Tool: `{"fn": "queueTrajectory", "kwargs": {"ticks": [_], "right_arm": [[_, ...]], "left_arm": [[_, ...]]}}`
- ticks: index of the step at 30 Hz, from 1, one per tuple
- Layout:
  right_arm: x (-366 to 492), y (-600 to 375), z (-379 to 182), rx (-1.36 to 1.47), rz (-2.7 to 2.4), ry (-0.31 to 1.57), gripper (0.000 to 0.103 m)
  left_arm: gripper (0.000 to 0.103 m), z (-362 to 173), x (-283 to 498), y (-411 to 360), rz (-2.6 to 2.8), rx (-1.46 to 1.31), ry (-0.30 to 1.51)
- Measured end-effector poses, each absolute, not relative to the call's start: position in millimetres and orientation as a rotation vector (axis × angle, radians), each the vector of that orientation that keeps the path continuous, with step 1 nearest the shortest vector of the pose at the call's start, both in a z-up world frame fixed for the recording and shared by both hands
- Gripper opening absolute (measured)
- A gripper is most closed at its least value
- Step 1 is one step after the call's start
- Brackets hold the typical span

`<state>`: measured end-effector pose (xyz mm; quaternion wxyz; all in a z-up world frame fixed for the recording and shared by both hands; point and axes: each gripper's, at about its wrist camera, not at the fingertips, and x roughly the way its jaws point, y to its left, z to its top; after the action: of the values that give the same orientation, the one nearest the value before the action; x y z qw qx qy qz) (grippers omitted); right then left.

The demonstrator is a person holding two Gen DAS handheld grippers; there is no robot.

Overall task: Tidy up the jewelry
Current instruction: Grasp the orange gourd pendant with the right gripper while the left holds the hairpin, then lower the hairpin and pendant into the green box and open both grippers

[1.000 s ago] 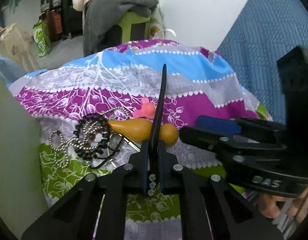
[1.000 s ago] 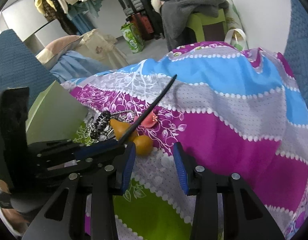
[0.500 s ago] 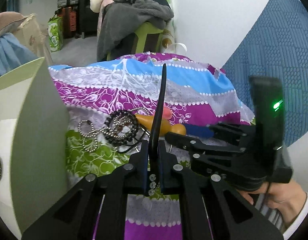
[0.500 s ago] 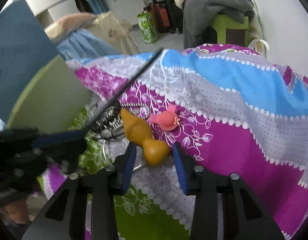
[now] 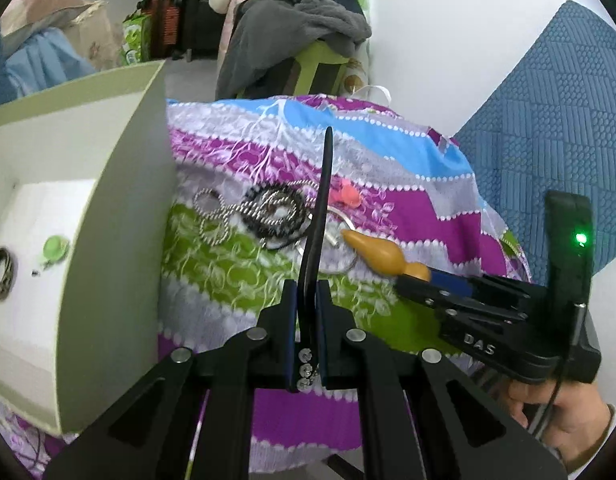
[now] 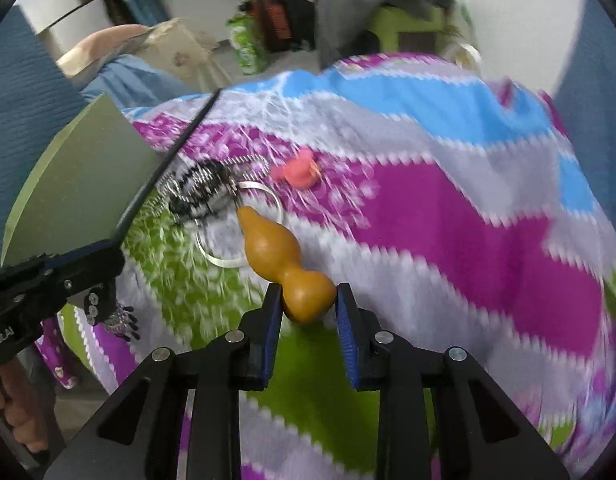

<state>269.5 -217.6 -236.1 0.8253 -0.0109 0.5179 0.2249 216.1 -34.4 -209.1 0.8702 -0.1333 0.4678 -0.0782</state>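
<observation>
On the patterned bedspread [image 6: 448,216], your right tongs [image 6: 308,312] pinch the gourd pendant's [image 6: 287,260] bulb; lift straight. Left tongs [image 5: 305,300] clamp the black hair stick [image 5: 320,216] beside the box [image 5: 119,240].

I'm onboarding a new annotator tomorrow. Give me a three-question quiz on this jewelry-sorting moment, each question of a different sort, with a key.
1. True or false: the left gripper is shut on a thin black hair stick.
2. The right gripper has its jaws on which part of the orange gourd pendant? A) narrow tip B) rounded bulb end C) middle waist
3. Fill in: the pink charm lies on the ____ beyond the bead and chain pile.

Key: 1 true; 2 B; 3 patterned cloth.
</observation>
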Motion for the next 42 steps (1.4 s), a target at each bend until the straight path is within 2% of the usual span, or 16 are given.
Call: {"fn": "queueTrajectory", "kwargs": {"ticks": [11,13,18,25,26,27,30,42], "right_arm": [[228,-219,-240,0.081,0.423,1.199,0.026],[227,-219,-240,0.097,0.453,1.205,0.035],[230,-212,-229,0.015,0.461,1.129,0.039],[237,-182,-232,-0.174,0.542,1.042,0.038],[237,-181,-234,-0.191,0.546,1.041,0.036],[237,-177,-237,-0.212,0.548,1.045,0.028],[234,-174,-238,-0.234,0.541,1.04,0.028],[225,-204,-216,-0.016,0.388,1.097,0.028]], "left_arm": [[0.009,-218,199,-30,-0.17,-0.313,1.031],[0.009,-220,197,-30,-0.172,-0.319,1.039],[0.009,-220,198,-30,-0.171,-0.309,1.037],[0.009,-226,201,-30,-0.159,-0.31,1.052],[0.009,-226,201,-30,-0.158,-0.311,1.053],[0.009,-227,201,-29,-0.158,-0.314,1.054],[0.009,-227,201,-28,-0.156,-0.316,1.052],[0.009,-208,196,-28,-0.188,-0.304,1.029]]}}
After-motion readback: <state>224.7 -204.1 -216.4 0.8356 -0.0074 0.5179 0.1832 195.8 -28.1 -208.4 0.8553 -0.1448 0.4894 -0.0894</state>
